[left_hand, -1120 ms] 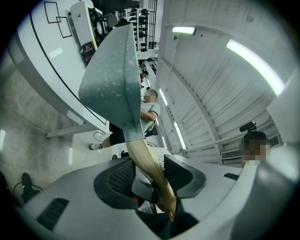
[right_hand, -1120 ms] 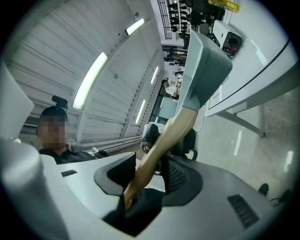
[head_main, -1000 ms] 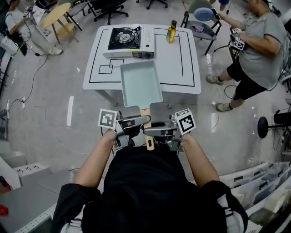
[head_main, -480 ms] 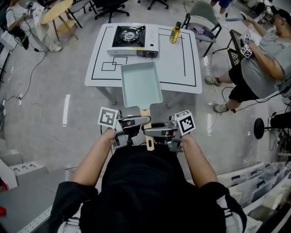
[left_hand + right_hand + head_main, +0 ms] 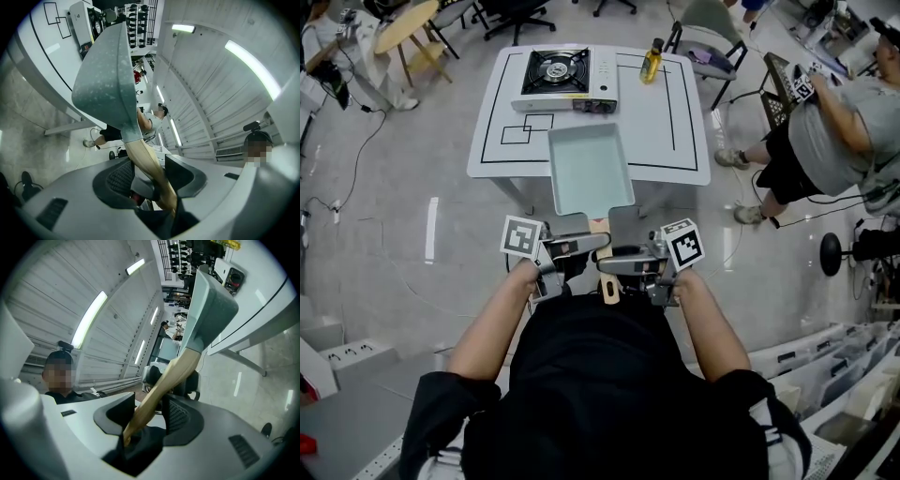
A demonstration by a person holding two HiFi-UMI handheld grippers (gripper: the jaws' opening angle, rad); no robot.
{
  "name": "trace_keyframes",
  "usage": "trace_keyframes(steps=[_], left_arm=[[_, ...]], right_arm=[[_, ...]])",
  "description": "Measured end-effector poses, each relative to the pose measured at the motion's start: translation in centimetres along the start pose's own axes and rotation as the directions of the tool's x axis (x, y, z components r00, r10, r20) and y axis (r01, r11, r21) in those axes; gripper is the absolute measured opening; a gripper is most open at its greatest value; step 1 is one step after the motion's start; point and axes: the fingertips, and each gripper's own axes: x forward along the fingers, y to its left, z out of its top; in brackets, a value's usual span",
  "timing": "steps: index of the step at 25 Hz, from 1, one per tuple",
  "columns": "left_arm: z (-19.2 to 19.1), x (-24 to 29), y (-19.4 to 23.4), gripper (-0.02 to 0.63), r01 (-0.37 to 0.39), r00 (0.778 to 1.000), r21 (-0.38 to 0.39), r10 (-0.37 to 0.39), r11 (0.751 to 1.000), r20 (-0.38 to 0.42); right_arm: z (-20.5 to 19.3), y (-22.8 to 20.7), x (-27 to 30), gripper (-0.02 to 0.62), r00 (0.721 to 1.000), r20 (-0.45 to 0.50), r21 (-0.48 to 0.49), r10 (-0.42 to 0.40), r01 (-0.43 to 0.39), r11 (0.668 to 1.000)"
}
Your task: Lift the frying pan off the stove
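Observation:
The frying pan (image 5: 589, 169) is a pale green rectangular pan with a wooden handle (image 5: 608, 292). It is held in the air over the table's near edge, clear of the stove (image 5: 565, 80) at the table's back left. My left gripper (image 5: 577, 248) and right gripper (image 5: 628, 262) are both shut on the handle, side by side. The left gripper view looks up along the handle (image 5: 147, 164) to the pan's underside (image 5: 105, 79) from the left gripper (image 5: 147, 176). In the right gripper view the handle (image 5: 164, 380) runs out of the right gripper (image 5: 150, 413) to the pan (image 5: 208, 310).
The white table (image 5: 675, 122) has black taped lines and a yellow bottle (image 5: 651, 63) at the back. A person (image 5: 834, 122) stands to the right of it, with chairs and cables around. Storage bins (image 5: 825, 366) sit at lower right.
The pan stays gripped by both grippers in about the same place. The head view has drifted a little, and the person at the right has shifted.

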Motion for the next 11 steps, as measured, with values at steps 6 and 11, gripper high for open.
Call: trace_keyframes(steps=[6,11], left_arm=[[0.3,0.7,-0.1,0.209,0.018,1.000,0.010,-0.018,1.000,-0.002],[0.4,2.2,0.1,0.212,0.028,1.000,0.008,-0.028,1.000,-0.008]], right_arm=[[0.5,0.4,-0.7,0.198,1.000,0.012,-0.018,0.003,-0.003,1.000],[0.5,0.2,-2.1,0.199,1.000,0.008,-0.028,0.003,-0.003,1.000]])
